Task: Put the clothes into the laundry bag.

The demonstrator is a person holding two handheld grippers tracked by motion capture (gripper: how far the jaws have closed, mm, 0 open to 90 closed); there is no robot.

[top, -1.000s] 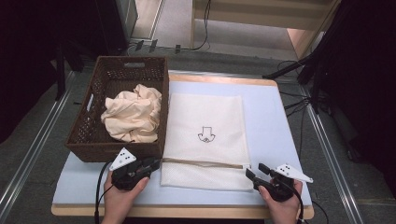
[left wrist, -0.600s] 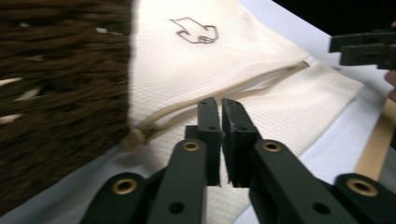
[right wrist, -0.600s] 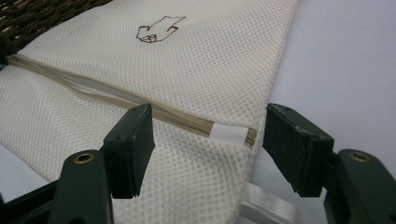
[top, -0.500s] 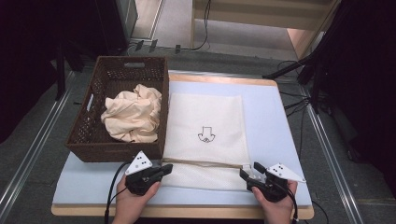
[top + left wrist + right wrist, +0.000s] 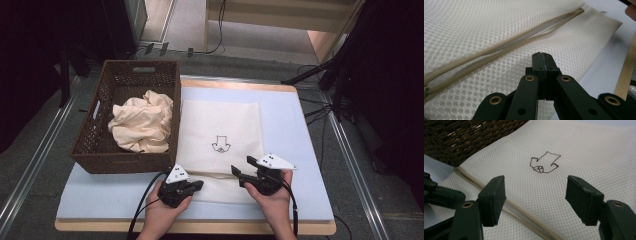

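Note:
A white mesh bag [image 5: 220, 135] lies flat on the light blue mat [image 5: 300, 150], with a small drawn arrow [image 5: 220, 145] on it. A beige zipper [image 5: 499, 47] runs across it near its front edge. My left gripper [image 5: 199, 184] rests over the bag's front left part, below the zipper, its jaws shut together [image 5: 543, 58]; no fabric visibly rises between them. My right gripper [image 5: 241, 168] hovers over the bag's front right part, pointing left. It stands open [image 5: 536, 197], with the zipper [image 5: 524, 212] passing under its left jaw and the arrow [image 5: 544, 163] beyond.
A dark wicker basket [image 5: 95, 150] holding a crumpled cream cloth [image 5: 142, 125] stands on the mat's left, touching the bag's left side. The table's wooden front edge [image 5: 200, 227] runs just behind both hands. Cables and stands lie past the table's right side.
Both hands have slid inward along the bag's front edge: the left gripper rightward, the right gripper leftward and a little up. The bag and the basket have stayed put.

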